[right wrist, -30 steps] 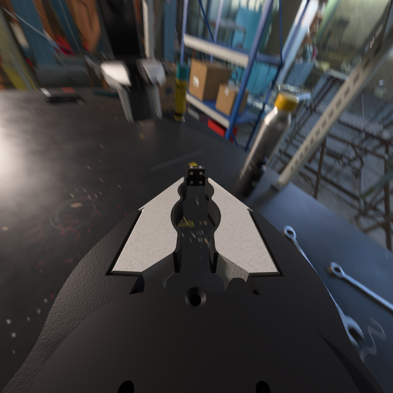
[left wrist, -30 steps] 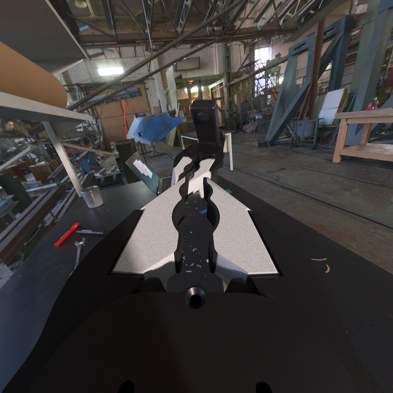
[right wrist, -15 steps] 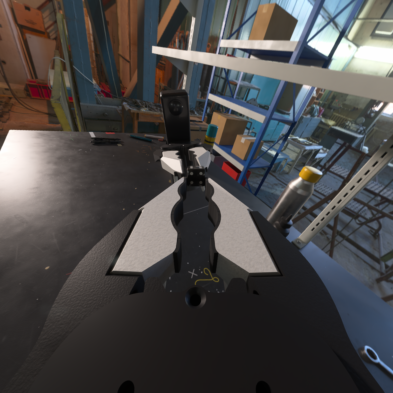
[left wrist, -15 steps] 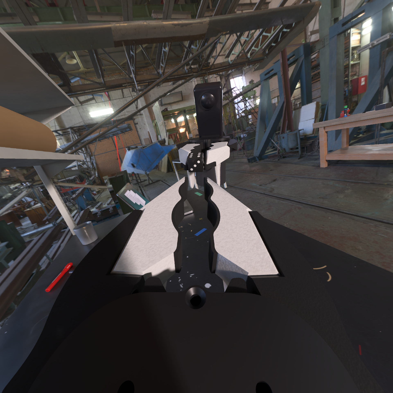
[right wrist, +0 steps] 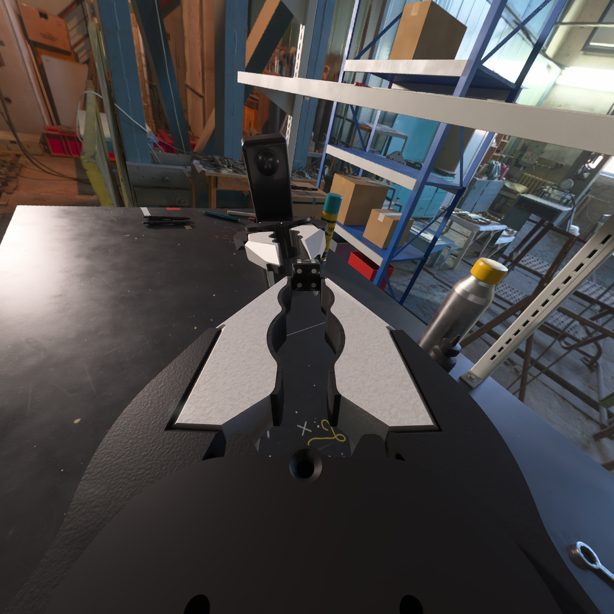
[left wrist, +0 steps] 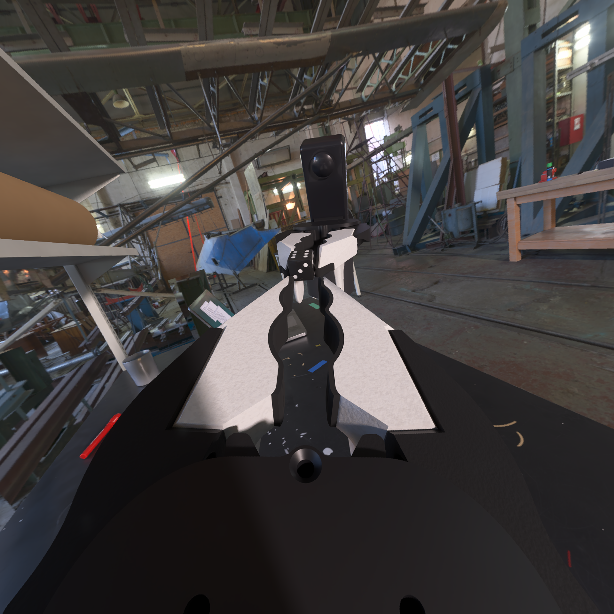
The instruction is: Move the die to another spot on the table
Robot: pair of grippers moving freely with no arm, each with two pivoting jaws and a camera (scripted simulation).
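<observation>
One small black cube die [right wrist: 306,275] with white pips sits pinched at the fingertips of the right gripper [right wrist: 305,287], raised clear of the dark tabletop [right wrist: 99,299]; a four-pip face looks back at that camera. A cube has no long axis. The left gripper [left wrist: 305,289] faces it head-on, its narrow jaws holding nothing, and in its view the die [left wrist: 300,264] shows tilted, one corner low. Whether the left fingertips touch the die is hard to make out. On the right stands one silver metal bottle with a yellow cap [right wrist: 461,305]; one silver spanner [right wrist: 589,564] is cut off at the near right edge. Far left lie one grey metal cup [left wrist: 141,367] and one red marker pen [left wrist: 99,435].
</observation>
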